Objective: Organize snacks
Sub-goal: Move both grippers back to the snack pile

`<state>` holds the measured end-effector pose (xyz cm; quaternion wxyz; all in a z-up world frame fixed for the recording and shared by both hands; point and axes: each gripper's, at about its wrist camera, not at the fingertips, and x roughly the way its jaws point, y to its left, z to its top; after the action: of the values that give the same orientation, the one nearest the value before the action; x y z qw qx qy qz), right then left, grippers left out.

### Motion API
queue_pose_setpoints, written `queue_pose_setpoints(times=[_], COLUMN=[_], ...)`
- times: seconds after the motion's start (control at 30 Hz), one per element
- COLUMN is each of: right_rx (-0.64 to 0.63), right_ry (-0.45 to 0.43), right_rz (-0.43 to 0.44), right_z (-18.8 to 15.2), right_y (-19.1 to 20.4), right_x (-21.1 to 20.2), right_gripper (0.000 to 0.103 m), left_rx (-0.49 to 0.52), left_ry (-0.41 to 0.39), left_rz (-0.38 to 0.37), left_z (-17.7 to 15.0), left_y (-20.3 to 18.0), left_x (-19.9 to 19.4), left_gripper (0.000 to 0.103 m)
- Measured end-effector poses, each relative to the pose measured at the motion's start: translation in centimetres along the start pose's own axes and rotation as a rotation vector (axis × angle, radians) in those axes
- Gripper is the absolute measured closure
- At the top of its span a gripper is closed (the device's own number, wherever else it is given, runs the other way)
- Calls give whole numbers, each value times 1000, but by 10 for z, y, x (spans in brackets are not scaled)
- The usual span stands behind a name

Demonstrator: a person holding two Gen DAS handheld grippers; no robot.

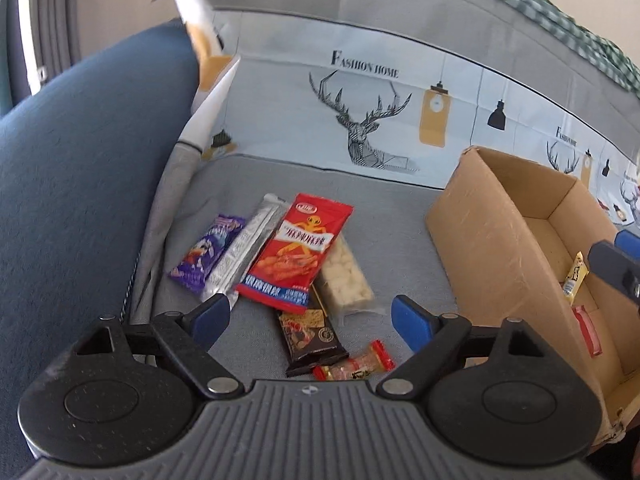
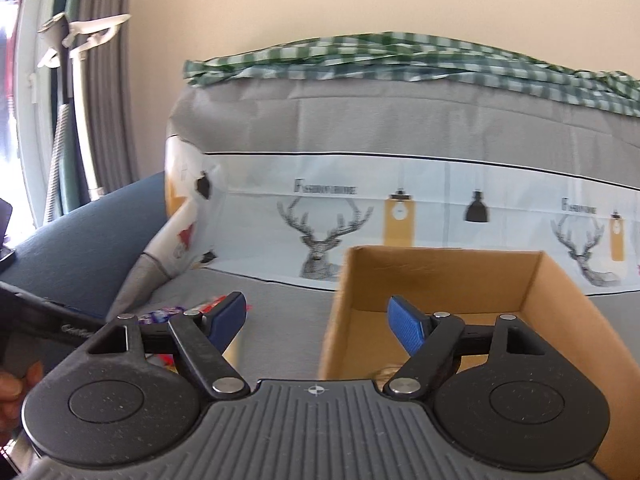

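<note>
Left gripper (image 1: 310, 320): jaws spread wide, nothing between the pads. It looks steeply down on the grey sofa seat (image 1: 392, 216).

Snack pile sits just ahead of the left fingertips. Dark chocolate-coloured packet (image 1: 310, 340) lies in the gap between the two fingers; small red-ended candy (image 1: 354, 364) lies just inside the right-hand finger. Beyond the tips: red spicy-strip packet (image 1: 300, 252), overlapping a clear pack of pale pieces (image 1: 346, 276) on the right-hand side. Silver stick packet (image 1: 244, 252) runs past the left-hand fingertip; purple packet (image 1: 206, 254) lies further out on that side.

Right gripper (image 2: 316, 320): jaws also well apart, holding nothing. The cardboard box (image 2: 440, 276) stands straight ahead, its near left corner between the two fingers. The left wrist view shows a yellow packet (image 1: 574, 276) and a red packet (image 1: 586, 332) already inside the box.

Risks, as judged:
- Packets overlap. Closing on the dark packet may also catch the candy or the edge of the red packet, giving a double pick or dragging the pile.
- Film wrappers are slick and flat on soft upholstery; pads could slide off, or pinch the sofa fabric instead.
- The clear pack looks brittle; a hard squeeze may crush its contents.
- Right fingers straddle the box wall; a forward push could shove or tip the light box.
- The two grippers work near each other by the box, so collision is possible.
</note>
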<state>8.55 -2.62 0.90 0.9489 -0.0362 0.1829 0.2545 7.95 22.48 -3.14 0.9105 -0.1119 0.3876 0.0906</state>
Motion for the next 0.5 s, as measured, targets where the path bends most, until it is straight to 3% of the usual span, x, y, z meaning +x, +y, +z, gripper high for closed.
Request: queue_pose_setpoints(times=[0.1,0.17,0.27,0.33,0.43,0.5], right_rx=[-38,-60,-69,-73,-79,-94], right_ry=[3,4,16,34,66,93], right_rz=[44,62,98,131,195,218], right_z=[-1,-2,-4,-6,-9,-13], right_y=[17,26,36,43,53,61], right_x=[5,6,10,14,20,25], right_gripper=[24,23,24,29,49,50], left_rx=[3,3,-34,-69,-116,-150], left_ry=[7,8,24,30,37,48], left_rz=[3,13,15,14,23,22], left_z=[1,1,3,5,7,8], left_y=[2,5,13,19,28,34], left_x=[3,4,8,10,12,14], left_gripper=[12,18,45,71,78,78])
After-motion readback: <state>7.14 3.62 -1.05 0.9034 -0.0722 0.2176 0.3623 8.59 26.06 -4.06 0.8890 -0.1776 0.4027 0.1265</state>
